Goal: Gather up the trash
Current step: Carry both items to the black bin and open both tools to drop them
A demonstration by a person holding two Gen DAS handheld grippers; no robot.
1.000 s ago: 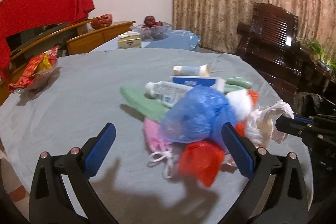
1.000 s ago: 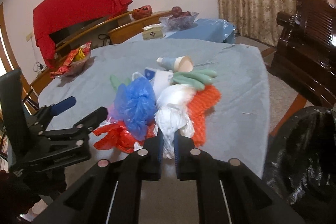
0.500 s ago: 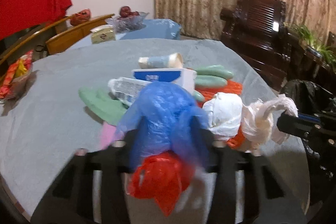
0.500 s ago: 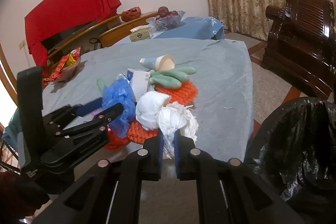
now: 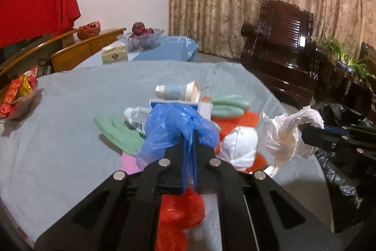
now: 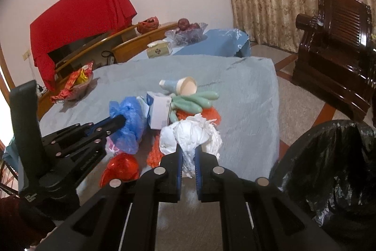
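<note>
Two grippers are each clamping a piece of trash above the grey-clothed table (image 5: 70, 109). The left gripper (image 5: 189, 140), whose jaws have just been closing, is now pinching the crumpled blue plastic bag (image 5: 171, 126) thinly between its pads, with the bag's bulk bunching ahead of the tips. The right gripper (image 6: 188, 157) is squeezing the wadded white plastic bag (image 6: 192, 133), and the black-lined trash bin (image 6: 329, 157) is gaping just beside it, off the table's edge. Other litter is lying in the pile: a paper cup (image 5: 178, 91), green rubber gloves (image 5: 228, 105), a red plastic bag (image 5: 178, 211). Slippery film is likely the risk here: a shallow pinch could be letting the blue bag slide free in transit, or snagging neighbours and dragging them off the cloth.
</note>
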